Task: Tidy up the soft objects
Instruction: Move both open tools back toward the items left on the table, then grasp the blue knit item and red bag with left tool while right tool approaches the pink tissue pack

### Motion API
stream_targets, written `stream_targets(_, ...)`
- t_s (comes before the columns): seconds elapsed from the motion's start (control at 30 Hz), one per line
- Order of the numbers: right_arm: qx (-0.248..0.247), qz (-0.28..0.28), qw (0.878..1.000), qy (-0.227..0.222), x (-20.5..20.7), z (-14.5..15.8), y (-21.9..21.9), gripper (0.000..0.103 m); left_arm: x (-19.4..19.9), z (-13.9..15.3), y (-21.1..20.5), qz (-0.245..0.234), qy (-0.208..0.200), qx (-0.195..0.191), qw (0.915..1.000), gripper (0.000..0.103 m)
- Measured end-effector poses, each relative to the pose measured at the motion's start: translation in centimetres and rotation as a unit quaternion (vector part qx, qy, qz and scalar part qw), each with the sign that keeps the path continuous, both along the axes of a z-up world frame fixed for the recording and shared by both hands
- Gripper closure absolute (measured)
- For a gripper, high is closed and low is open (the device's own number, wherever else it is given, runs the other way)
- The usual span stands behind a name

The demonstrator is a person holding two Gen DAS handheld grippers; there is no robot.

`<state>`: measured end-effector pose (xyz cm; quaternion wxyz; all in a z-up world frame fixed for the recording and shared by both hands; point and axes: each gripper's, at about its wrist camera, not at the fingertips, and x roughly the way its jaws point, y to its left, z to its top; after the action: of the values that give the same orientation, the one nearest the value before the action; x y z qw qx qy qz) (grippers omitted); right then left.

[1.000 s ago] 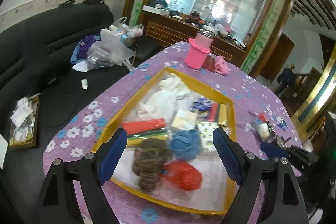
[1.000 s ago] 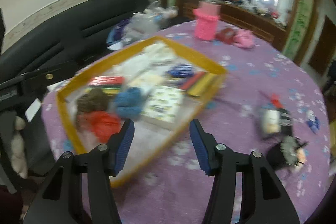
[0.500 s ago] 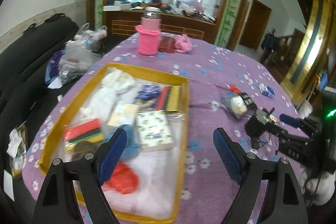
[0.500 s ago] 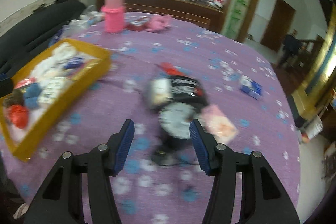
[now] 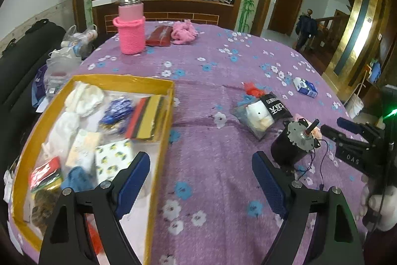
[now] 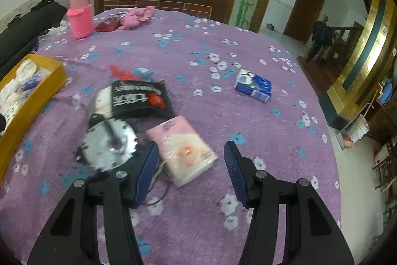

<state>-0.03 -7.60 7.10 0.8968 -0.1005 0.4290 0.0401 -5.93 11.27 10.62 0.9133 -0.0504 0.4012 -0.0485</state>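
Observation:
A yellow tray [image 5: 119, 79] at the left holds several soft things: white cloths, a blue pom-pom, felt strips. My left gripper [image 5: 201, 180] hangs open over the purple cloth just right of the tray, nothing between its fingers. My right gripper [image 6: 191, 170] is open above a pink tissue pack [image 6: 181, 150], whose near end lies between the fingertips without being pressed. A black packet with a white soft thing [image 6: 141, 98] [image 5: 263, 111] and a blue tissue pack [image 6: 253, 86] [image 5: 305, 88] lie loose on the table. The right gripper [image 5: 337, 126] also shows at the right edge of the left wrist view.
A black motor with a toothed metal face [image 6: 109, 143] [image 5: 290, 143] and thin wires sits left of the pink pack. At the far side stand a pink knitted bottle cover [image 5: 130, 34], a red wallet [image 5: 158, 36] and a pink cloth [image 5: 183, 32]. A black sofa lies beyond the tray.
Both views have swung right, away from the tray towards the loose things. The right gripper has come over the pink tissue pack. Neither gripper's opening has changed.

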Motion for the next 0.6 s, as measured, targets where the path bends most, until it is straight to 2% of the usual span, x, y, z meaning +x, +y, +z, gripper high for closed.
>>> stream_targets(0.27,-0.029,-0.024,0.999,-0.022,1.2,-0.3,-1.2,0.05,3.7,-1.7,-2.1,-0.014,0.017,0.012,0.9997,0.018)
stream_targets(0.4,-0.032,-0.029,0.999,-0.022,1.8,-0.9,-1.8,0.05,5.6,-2.4,-3.3,-0.023,0.028,0.005,0.9993,0.018)
stream_targets(0.5,-0.013,-0.039,0.999,-0.021,2.3,-1.4,-2.7,0.05,7.4,-2.8,-4.0,-0.028,0.033,0.003,0.999,0.018)
stream_targets(0.6,0.032,-0.063,0.997,-0.02,2.8,-1.7,-4.7,0.05,9.8,-3.4,-4.9,-0.031,0.042,-0.001,0.9987,0.018)
